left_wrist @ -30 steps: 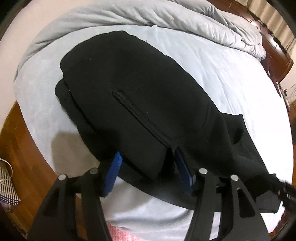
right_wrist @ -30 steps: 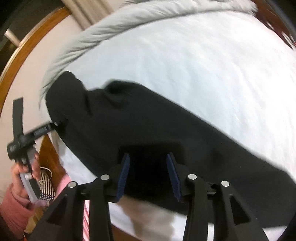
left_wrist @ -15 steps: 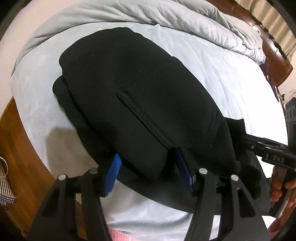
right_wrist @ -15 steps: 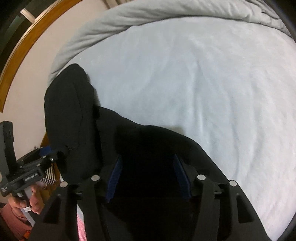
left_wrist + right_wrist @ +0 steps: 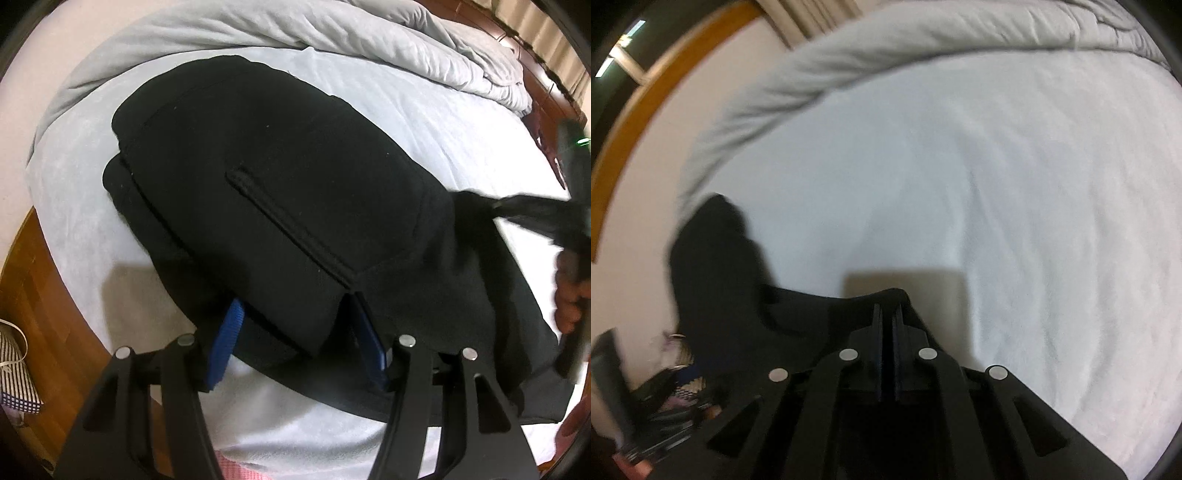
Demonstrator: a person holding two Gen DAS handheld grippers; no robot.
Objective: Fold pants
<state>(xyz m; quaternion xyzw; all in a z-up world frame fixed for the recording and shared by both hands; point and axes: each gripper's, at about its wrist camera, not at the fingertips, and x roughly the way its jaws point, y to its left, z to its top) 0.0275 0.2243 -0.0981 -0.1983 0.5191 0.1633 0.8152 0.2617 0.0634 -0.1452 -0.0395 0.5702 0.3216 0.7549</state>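
Observation:
Black pants (image 5: 280, 192) lie folded on the pale bed sheet (image 5: 443, 133), with a zip pocket showing on top. My left gripper (image 5: 295, 332) is open, its blue pads either side of the near edge of the folded cloth. My right gripper (image 5: 886, 325) is shut on the pants' fabric (image 5: 812, 321) and holds it lifted above the sheet (image 5: 997, 184). In the left wrist view the right gripper (image 5: 569, 221) is a blur at the right edge, with cloth stretched up from the pile to it.
A grey duvet (image 5: 332, 40) is bunched along the far side of the bed. Wooden floor (image 5: 33, 295) and a striped bag (image 5: 14, 376) lie off the left edge. A wooden bed frame (image 5: 546, 96) runs at the far right.
My right gripper has closed on the pants fabric and lifted it up and away from the sheet. My left gripper has stayed open at the near edge of the folded pile.

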